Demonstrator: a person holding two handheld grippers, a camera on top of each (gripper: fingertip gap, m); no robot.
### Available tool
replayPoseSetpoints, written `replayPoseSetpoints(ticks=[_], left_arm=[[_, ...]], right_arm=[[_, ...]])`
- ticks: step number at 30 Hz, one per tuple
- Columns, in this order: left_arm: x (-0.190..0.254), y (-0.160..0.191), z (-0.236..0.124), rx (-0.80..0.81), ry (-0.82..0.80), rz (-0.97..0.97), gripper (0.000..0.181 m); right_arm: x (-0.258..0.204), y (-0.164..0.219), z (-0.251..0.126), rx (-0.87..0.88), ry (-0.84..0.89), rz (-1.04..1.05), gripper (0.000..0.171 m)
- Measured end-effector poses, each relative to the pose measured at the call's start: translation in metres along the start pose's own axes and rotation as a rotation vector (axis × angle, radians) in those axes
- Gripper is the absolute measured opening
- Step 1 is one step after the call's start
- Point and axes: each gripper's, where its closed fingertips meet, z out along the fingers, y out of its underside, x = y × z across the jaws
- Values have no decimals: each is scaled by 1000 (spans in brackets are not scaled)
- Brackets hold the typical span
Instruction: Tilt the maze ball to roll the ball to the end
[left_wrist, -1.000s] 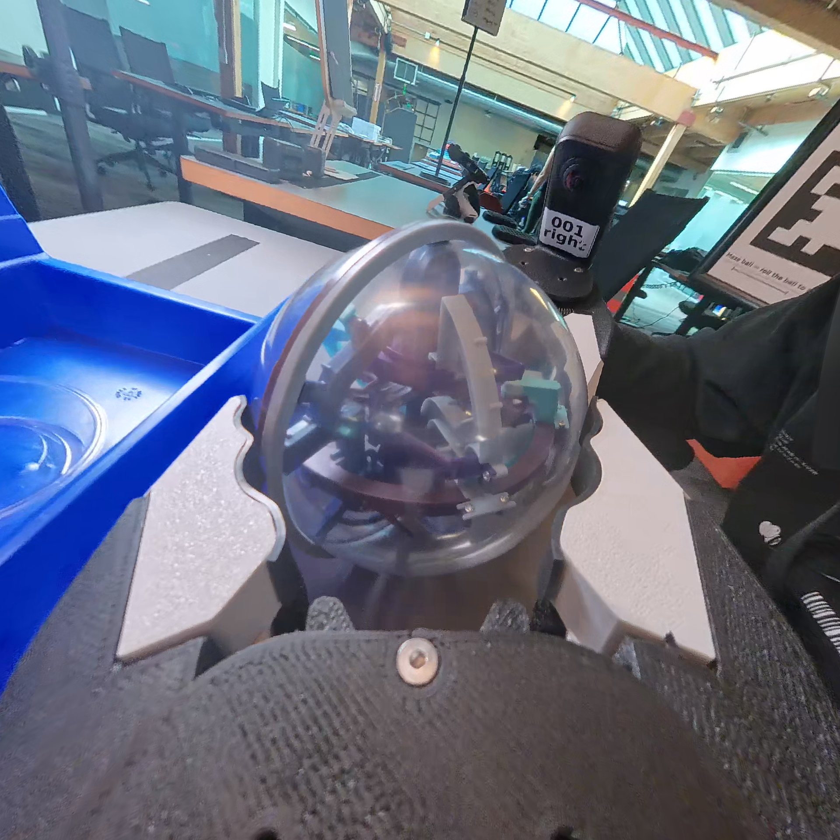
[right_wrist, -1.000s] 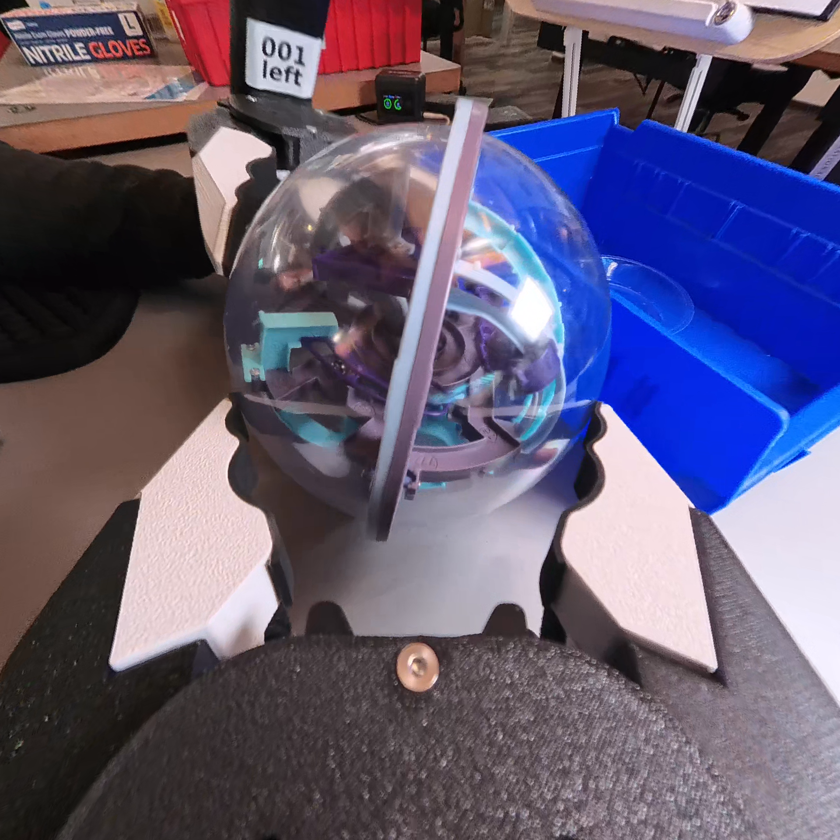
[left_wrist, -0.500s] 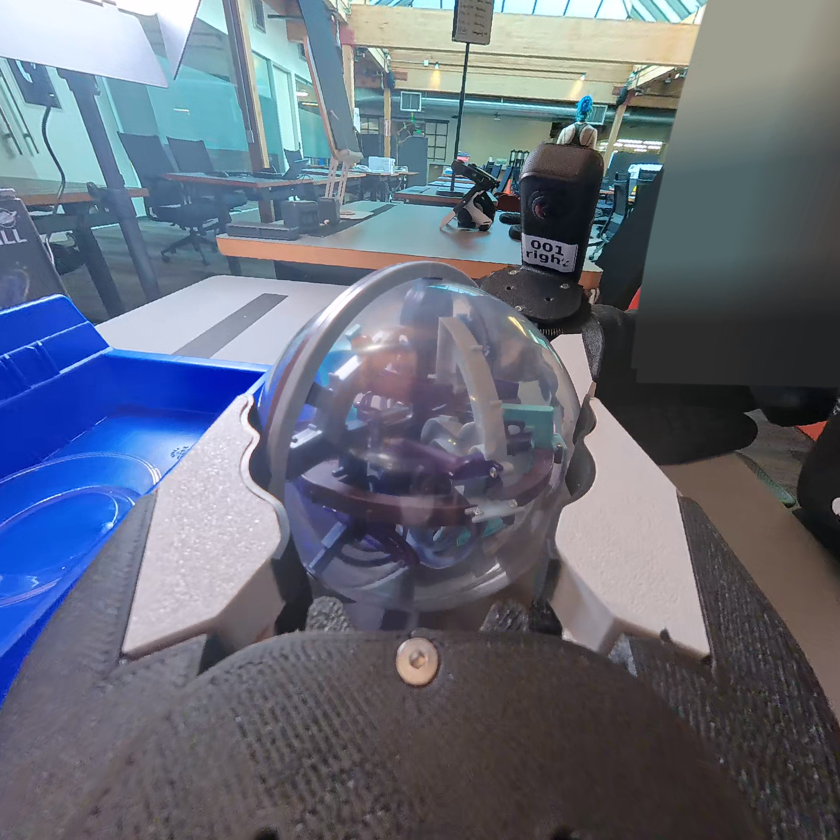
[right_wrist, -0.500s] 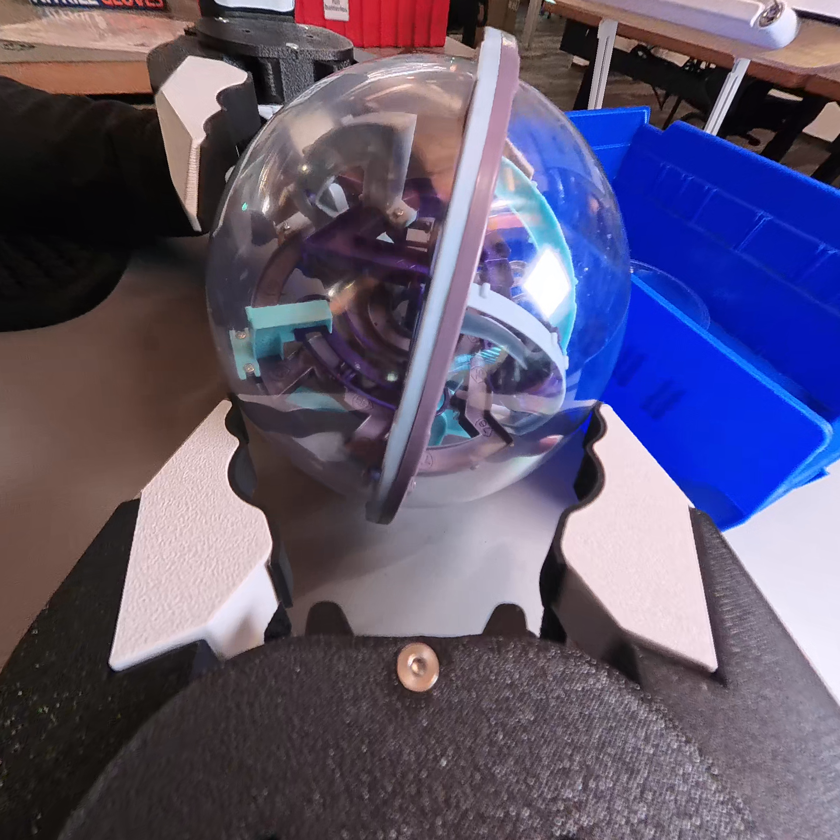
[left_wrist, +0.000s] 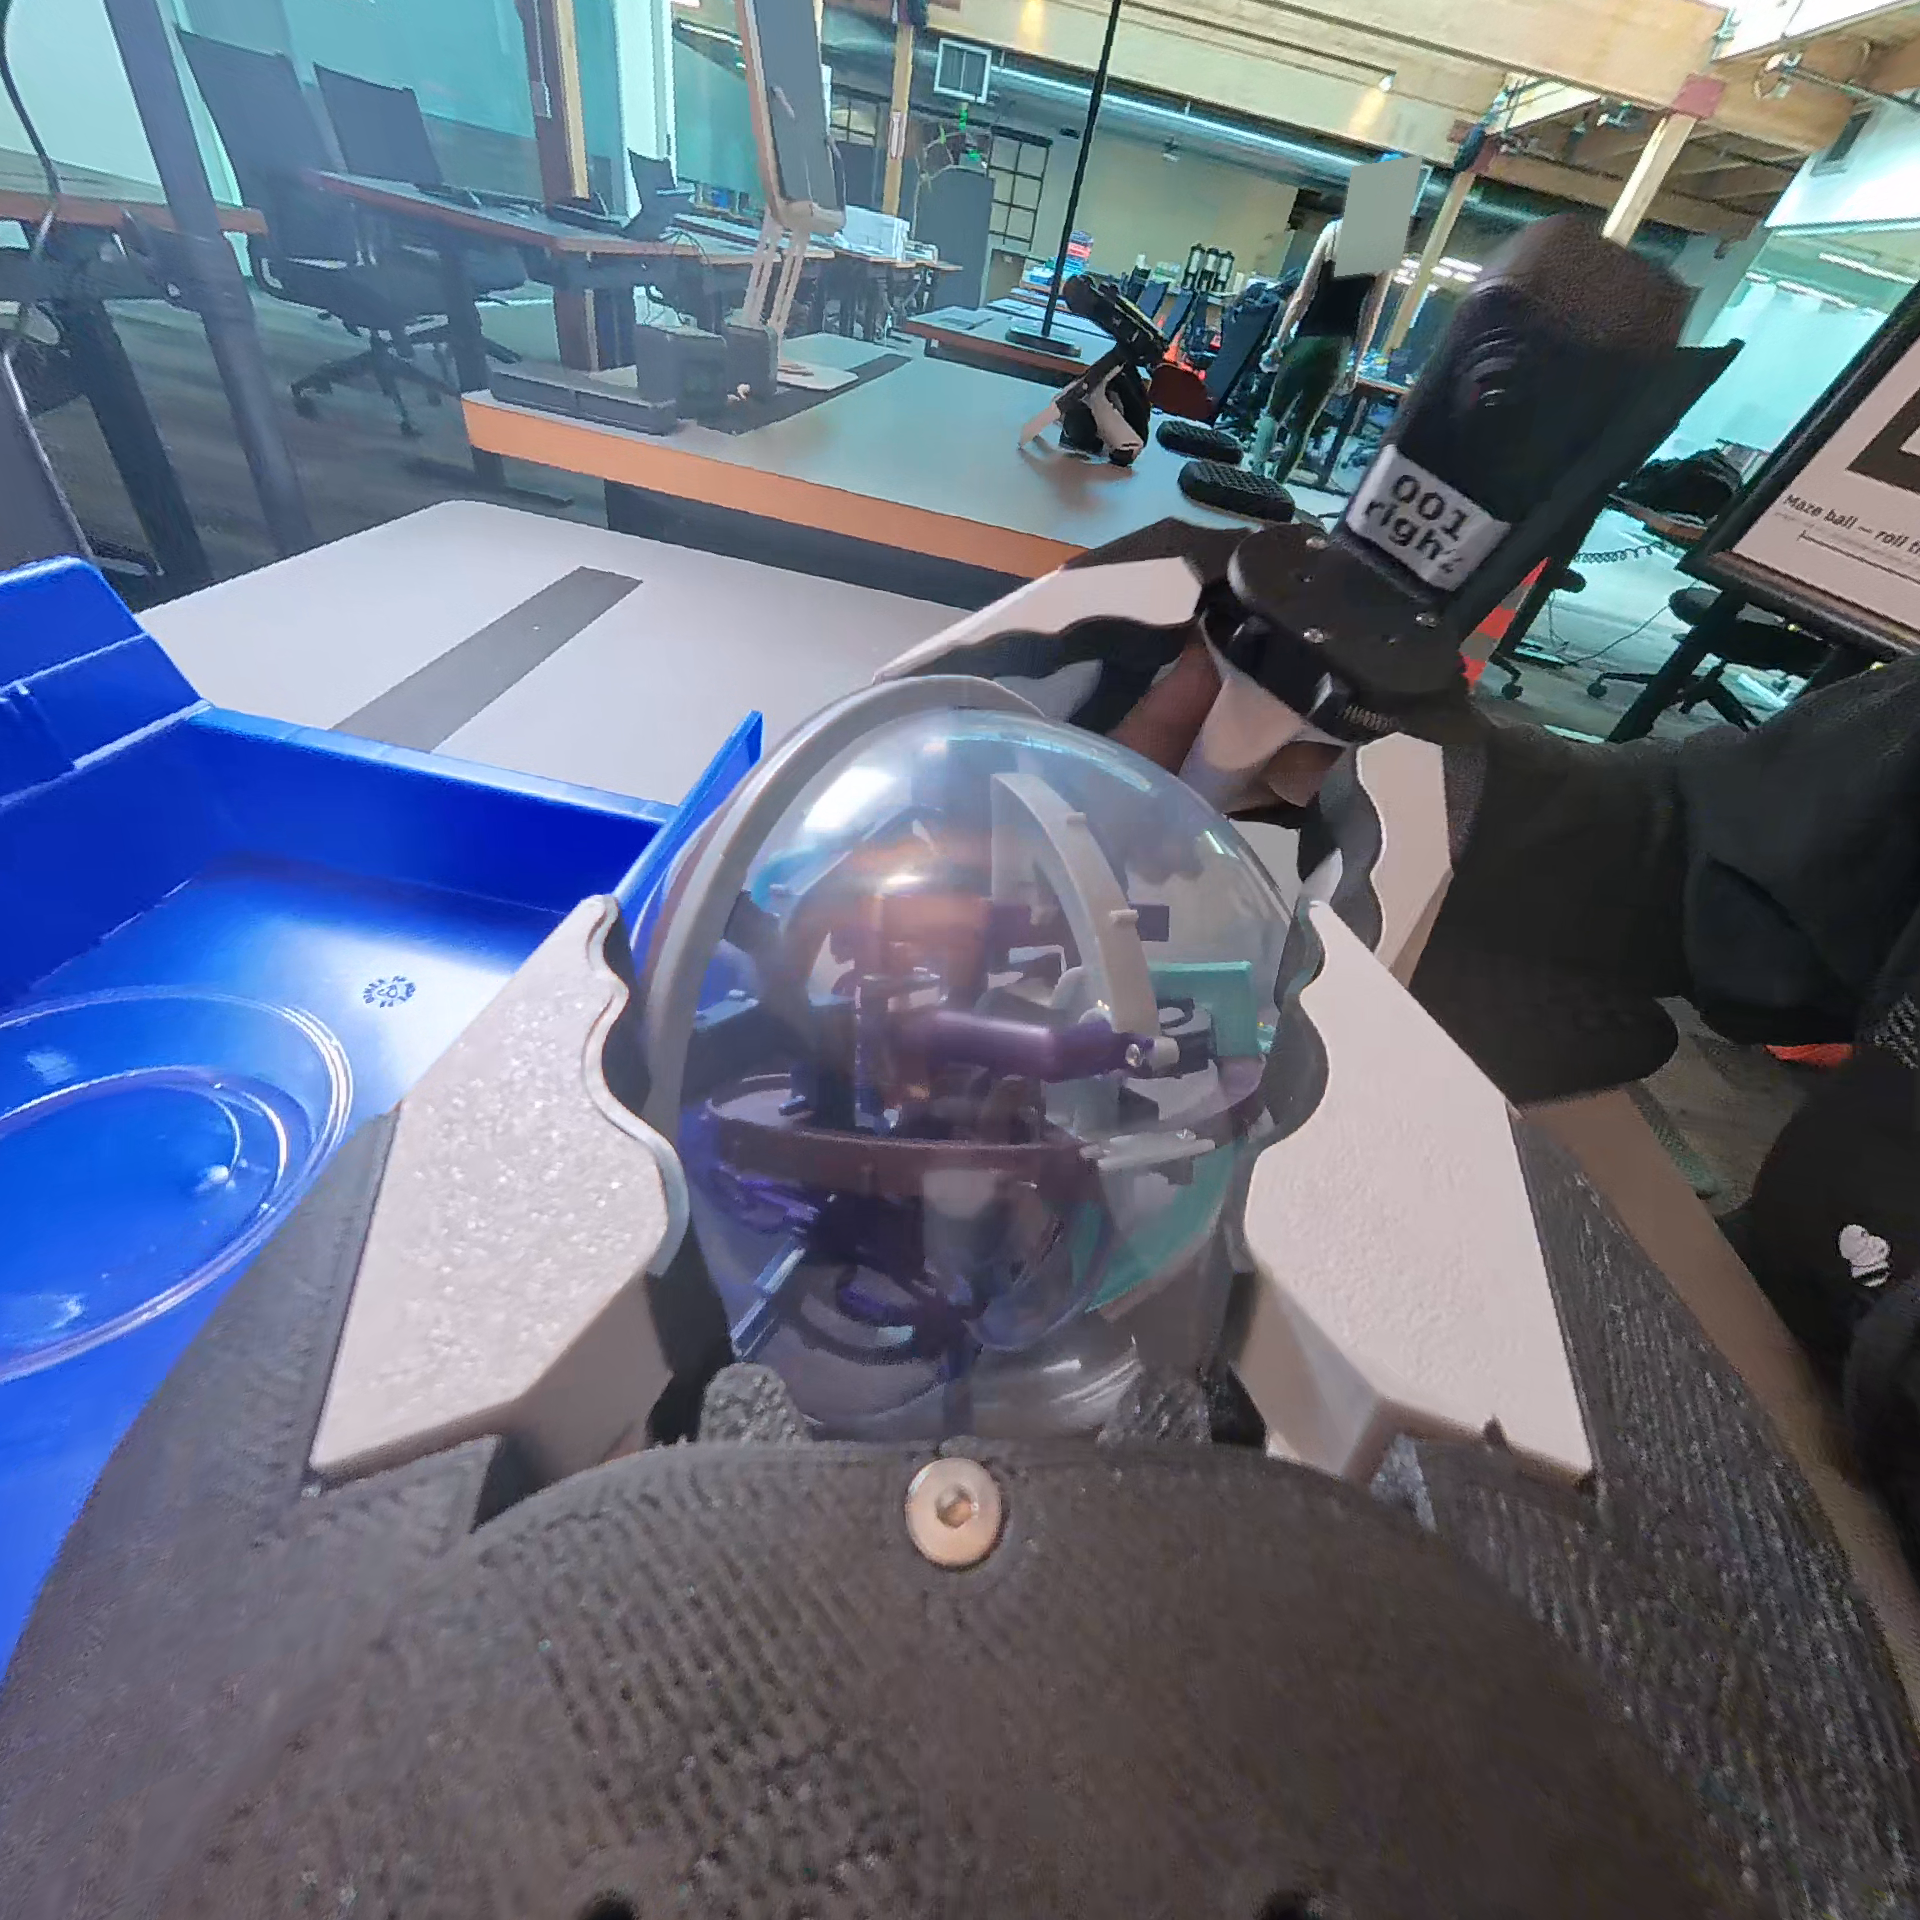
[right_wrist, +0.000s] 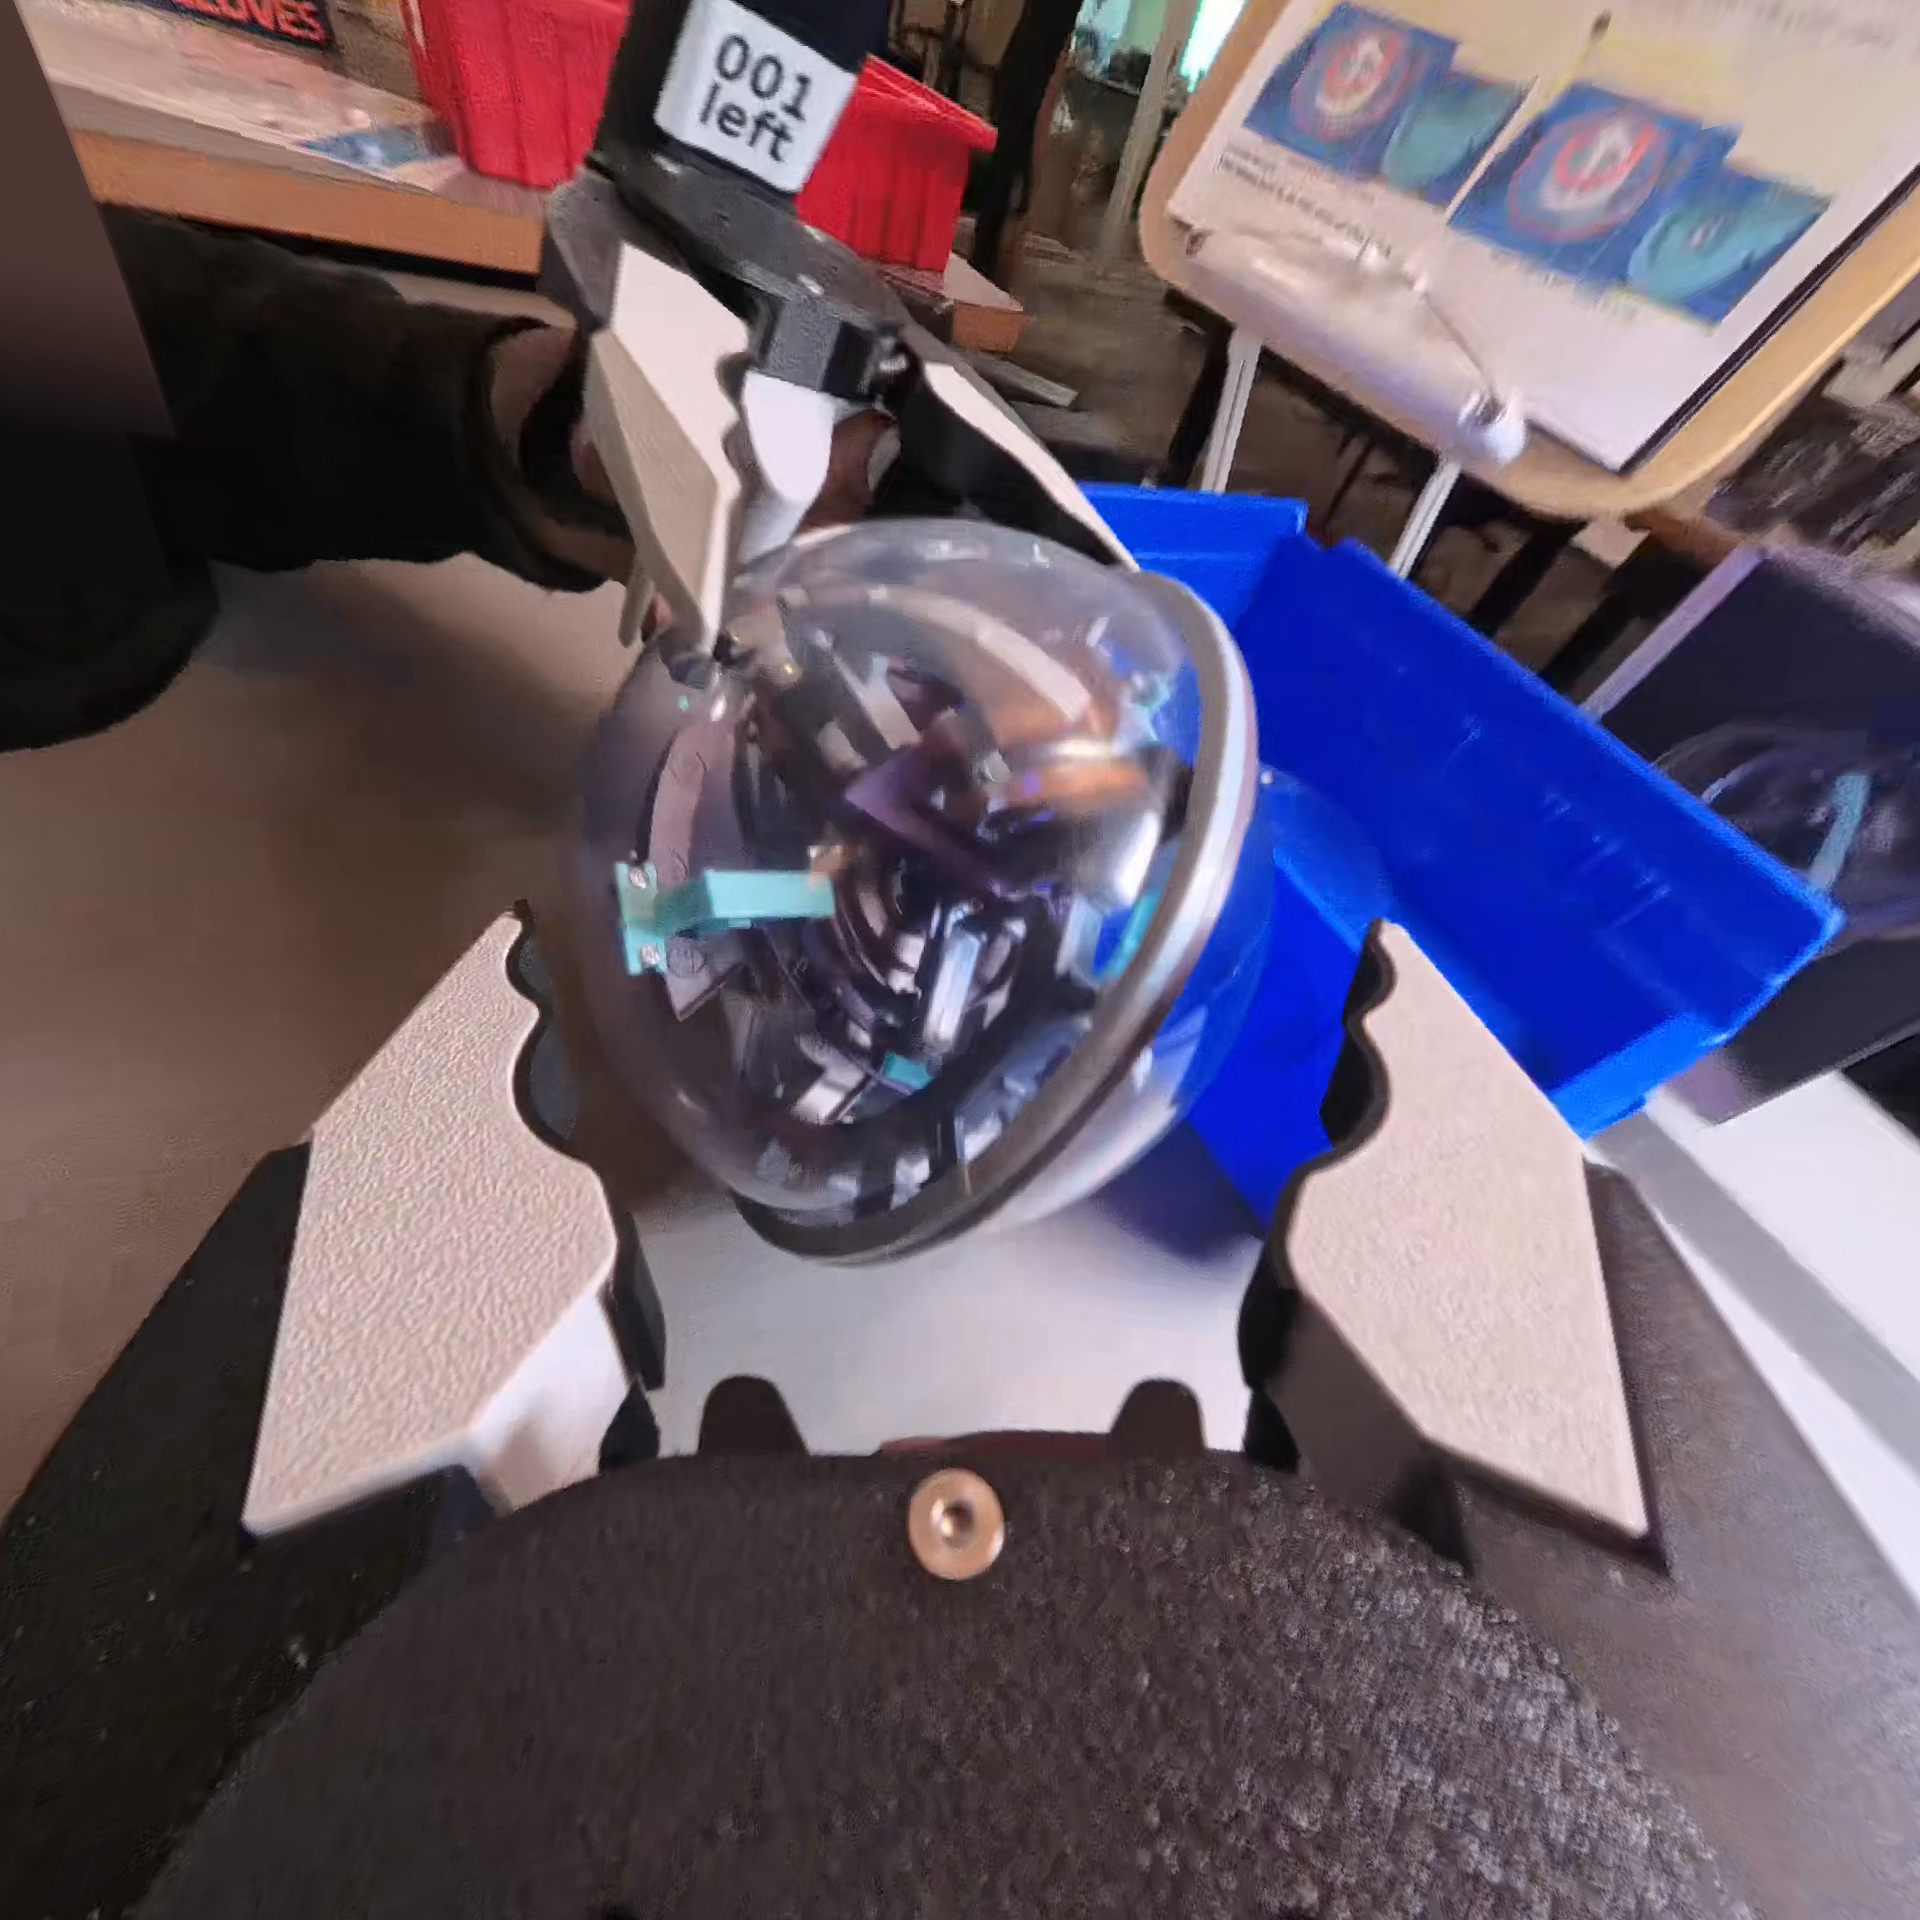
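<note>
**Maze ball held aloft beside blue bin**

A blue bin (left_wrist: 312, 831) with a clear dish (left_wrist: 135, 1174) inside sits at left on the tabletop (left_wrist: 436, 613). The left tool (left_wrist: 961, 1049) clamps its pale fingers (left_wrist: 499, 1174) on the maze ball (left_wrist: 966, 1070), a clear sphere with a grey seam ring, tilted above the tabletop. The right tool (right_wrist: 951, 1049) stands wide open, its fingers (right_wrist: 426, 1226) apart from the sphere's sides
</note>
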Motion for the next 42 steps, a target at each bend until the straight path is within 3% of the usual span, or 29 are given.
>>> replayPoseSetpoints(ticks=[4, 8, 14, 23, 28, 35, 42], left_arm=[[-1, -2, 9, -1, 7, 5, 121], [6, 2, 1, 23, 43, 47, 134], [-1, 52, -3, -79, -12, 127, 147], [0, 34, -1, -51, -18, 112, 147], [1, 26, 1, -51, -27, 99, 142], [5, 16, 25, -59, -15, 134, 138], [15, 8, 37, -68, -13, 232, 139]], right_arm=[[-5, 13, 11, -61, 28, -86, 145], [-1, 23, 12, -65, 13, 6, 144], [-3, 29, 13, -39, -60, 167, 140], [-10, 44, 17, -63, -170, 367, 138], [-6, 56, 16, -130, -115, 239, 143], [12, 20, -4, -87, 70, -100, 149], [12, 34, -6, -71, 9, -16, 145]])
